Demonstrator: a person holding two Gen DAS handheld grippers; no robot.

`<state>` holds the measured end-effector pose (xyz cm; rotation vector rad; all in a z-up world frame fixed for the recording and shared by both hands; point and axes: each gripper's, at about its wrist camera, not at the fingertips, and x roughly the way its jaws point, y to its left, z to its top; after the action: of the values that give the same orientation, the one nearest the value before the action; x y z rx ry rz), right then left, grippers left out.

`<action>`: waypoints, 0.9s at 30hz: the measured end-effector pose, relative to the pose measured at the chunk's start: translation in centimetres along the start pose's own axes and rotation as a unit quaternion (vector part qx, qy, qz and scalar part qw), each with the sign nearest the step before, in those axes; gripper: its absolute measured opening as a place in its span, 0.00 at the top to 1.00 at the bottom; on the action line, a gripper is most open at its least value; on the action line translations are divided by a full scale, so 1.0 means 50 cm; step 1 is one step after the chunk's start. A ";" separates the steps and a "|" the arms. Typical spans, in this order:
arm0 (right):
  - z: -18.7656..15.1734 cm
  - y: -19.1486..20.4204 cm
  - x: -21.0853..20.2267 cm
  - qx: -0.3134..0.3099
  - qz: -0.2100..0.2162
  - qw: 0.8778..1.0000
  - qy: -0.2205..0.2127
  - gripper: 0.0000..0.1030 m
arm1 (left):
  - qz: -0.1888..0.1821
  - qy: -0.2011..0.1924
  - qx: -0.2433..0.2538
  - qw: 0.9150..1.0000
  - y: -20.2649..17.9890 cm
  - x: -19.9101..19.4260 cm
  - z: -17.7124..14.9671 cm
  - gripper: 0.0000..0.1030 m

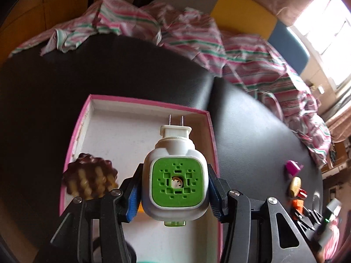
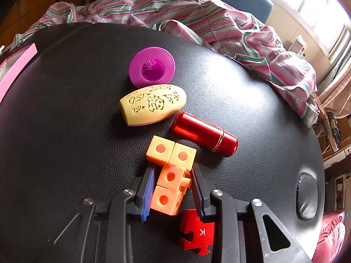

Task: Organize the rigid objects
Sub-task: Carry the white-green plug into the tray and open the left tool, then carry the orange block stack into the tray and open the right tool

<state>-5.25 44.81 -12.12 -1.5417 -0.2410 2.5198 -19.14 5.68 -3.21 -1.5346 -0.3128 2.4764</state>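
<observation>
Above the pink box (image 1: 140, 118) at lower centre, the plug-in device (image 1: 175, 177) is gripped by the left fingers (image 1: 133, 197); early release could tip it out. The cube chain (image 2: 170, 175) is clamped by the right fingers (image 2: 148, 188).

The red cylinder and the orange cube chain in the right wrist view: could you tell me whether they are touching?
Apart. The right wrist view shows a strip of black surface between the red cylinder and the nearest block of the orange cube chain.
</observation>
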 end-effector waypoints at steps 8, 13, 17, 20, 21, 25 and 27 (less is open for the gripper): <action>-0.002 0.004 0.001 -0.002 -0.001 1.000 0.002 0.70 | 0.031 0.018 0.010 0.999 0.004 0.042 -0.005 0.48; -0.001 0.004 0.001 0.000 -0.001 1.000 0.001 0.70 | 0.031 -0.017 0.021 0.999 -0.007 -0.013 -0.022 0.39; -0.001 0.006 0.001 -0.004 -0.003 1.000 0.000 0.70 | 0.037 -0.055 0.045 0.997 -0.024 -0.065 -0.044 0.38; -0.001 0.004 0.001 -0.004 -0.003 1.000 0.000 0.70 | 0.041 -0.079 0.066 0.994 -0.038 -0.100 -0.078 0.38; 0.000 0.005 0.001 -0.005 -0.004 1.000 0.000 0.70 | 0.044 -0.086 0.074 0.993 -0.043 -0.110 -0.091 0.38; 0.000 0.006 0.001 -0.009 -0.008 1.000 0.000 0.70 | 0.055 -0.110 0.096 0.988 -0.056 -0.147 -0.141 0.38; 0.000 0.006 0.001 -0.011 -0.009 1.000 0.000 0.70 | 0.058 -0.119 0.098 0.986 -0.059 -0.162 -0.162 0.38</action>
<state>-5.31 44.56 -12.24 -1.5405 -0.2812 2.5112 -8.14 6.72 1.00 -1.2149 -0.0132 2.6924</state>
